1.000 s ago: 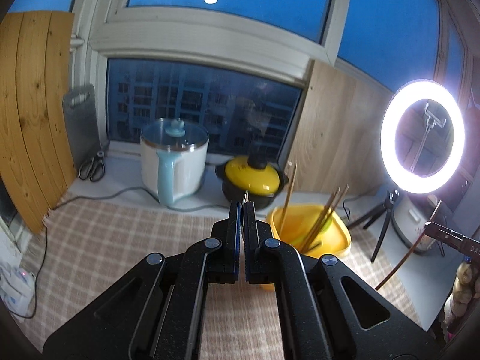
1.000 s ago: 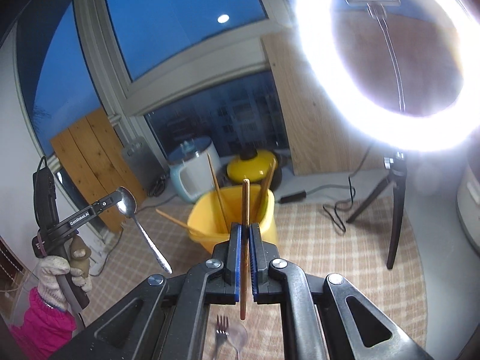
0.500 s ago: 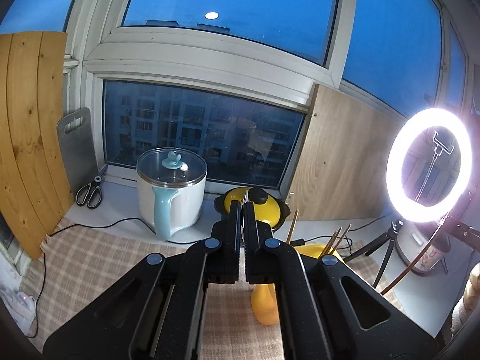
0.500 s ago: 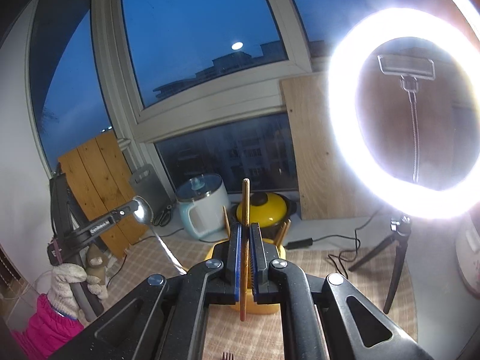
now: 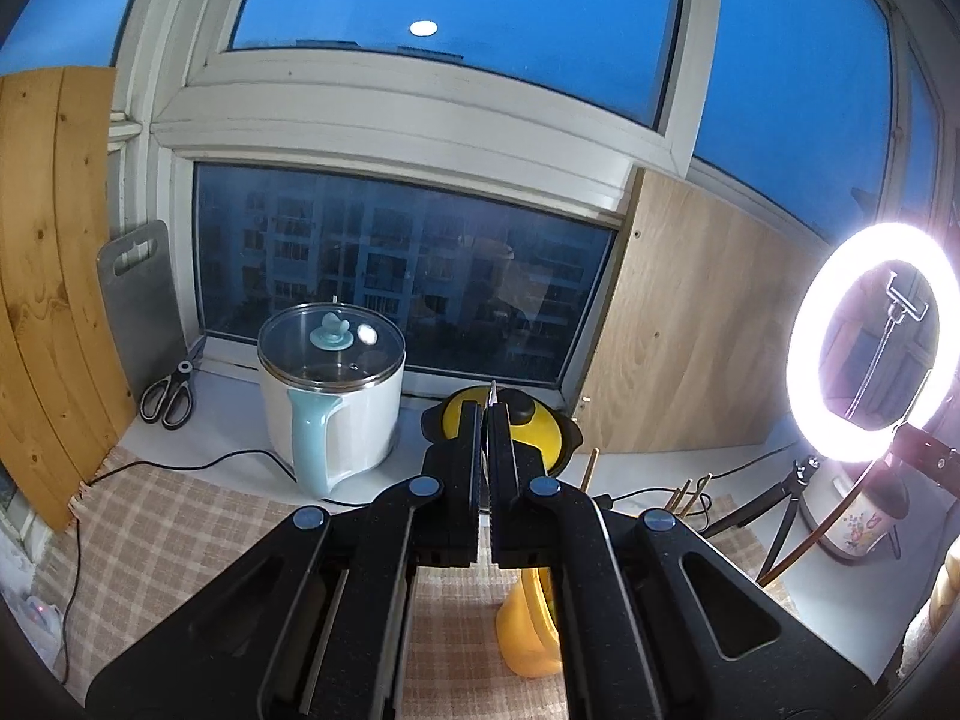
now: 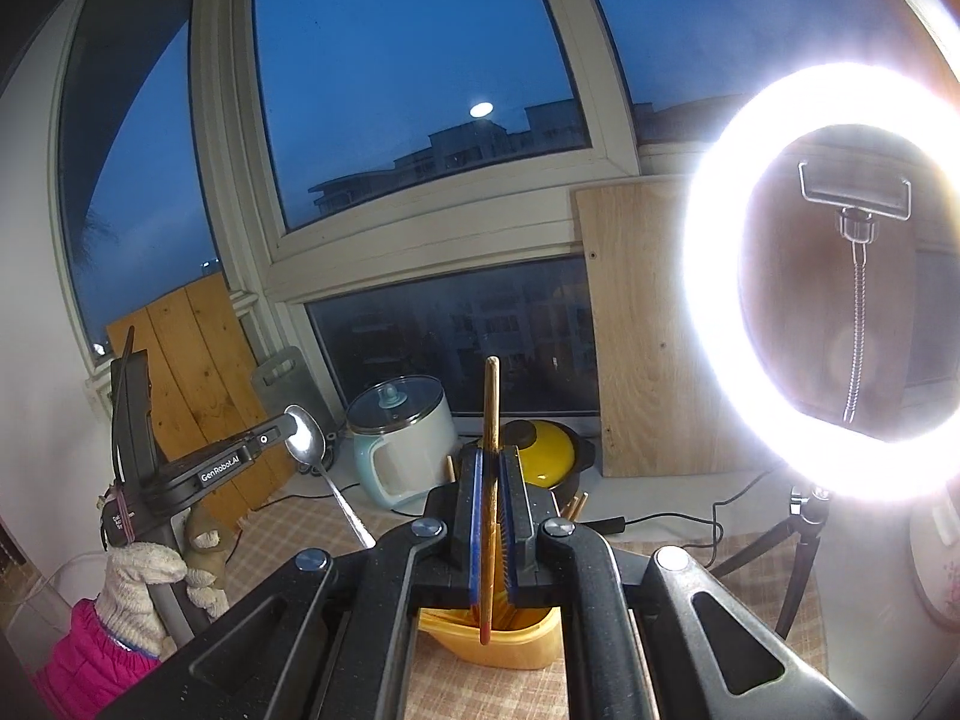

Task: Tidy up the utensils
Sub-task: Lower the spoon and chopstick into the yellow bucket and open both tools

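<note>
A slim wooden chopstick, upright with a reddish lower tip, is clamped between the closed right tongs above the yellow holder; a shiny metal spoon, bowl uppermost and handle slanting down, is pinched in the closed left tongs, only its thin edge being seen there; the holder on the checked desk is largely hidden behind both tongs.

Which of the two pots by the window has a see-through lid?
The white pot with the pale blue handle. Its lid is clear glass, while the yellow pot beside it has a solid yellow lid with a black knob.
</note>
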Available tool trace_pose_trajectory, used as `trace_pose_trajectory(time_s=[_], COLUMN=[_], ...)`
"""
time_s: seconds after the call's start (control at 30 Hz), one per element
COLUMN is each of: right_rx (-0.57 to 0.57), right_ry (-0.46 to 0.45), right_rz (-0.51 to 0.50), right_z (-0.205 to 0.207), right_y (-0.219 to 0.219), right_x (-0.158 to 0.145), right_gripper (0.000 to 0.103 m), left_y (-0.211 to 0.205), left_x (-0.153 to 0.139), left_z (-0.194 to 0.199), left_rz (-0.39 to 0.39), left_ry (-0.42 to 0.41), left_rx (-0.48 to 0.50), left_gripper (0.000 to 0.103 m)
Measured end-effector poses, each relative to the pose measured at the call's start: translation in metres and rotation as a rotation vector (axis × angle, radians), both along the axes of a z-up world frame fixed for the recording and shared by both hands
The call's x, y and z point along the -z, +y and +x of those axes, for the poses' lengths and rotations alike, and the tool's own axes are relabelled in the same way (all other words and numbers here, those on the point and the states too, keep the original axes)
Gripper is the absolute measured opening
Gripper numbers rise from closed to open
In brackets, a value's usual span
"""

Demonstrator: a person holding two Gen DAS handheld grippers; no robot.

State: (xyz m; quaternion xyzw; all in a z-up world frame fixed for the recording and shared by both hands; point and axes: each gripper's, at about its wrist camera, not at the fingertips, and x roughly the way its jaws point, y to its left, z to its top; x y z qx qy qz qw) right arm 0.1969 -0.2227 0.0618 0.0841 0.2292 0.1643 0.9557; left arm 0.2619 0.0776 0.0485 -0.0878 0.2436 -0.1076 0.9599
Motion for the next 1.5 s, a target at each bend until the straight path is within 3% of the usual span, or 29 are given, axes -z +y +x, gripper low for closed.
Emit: trace_pose_trajectory(time_s=[0.7,1.1,1.5], right_rx=[0.047,0.016,-0.030], right_ry=[-0.017,0.066,0.157], right_rz=[-0.009,-0.028,-0.050], right_z=[0.025,0.041,0.045], right_y=[0.001,0.011,0.018], right_x=[0.005,0.044,0.083], right_gripper=[0.002,0.002,0.002], left_y=[-0.030,-0.048,-0.054], left_x=[0.022,0.033,0.046], left_z=[0.017,0.009,0.007], left_rz=[0.054,0.138,0.135], left_ry=[0.034,0.011,0.036], left_rx=[0.029,0.040,0.053], left_gripper=[0.000,0.000,0.000])
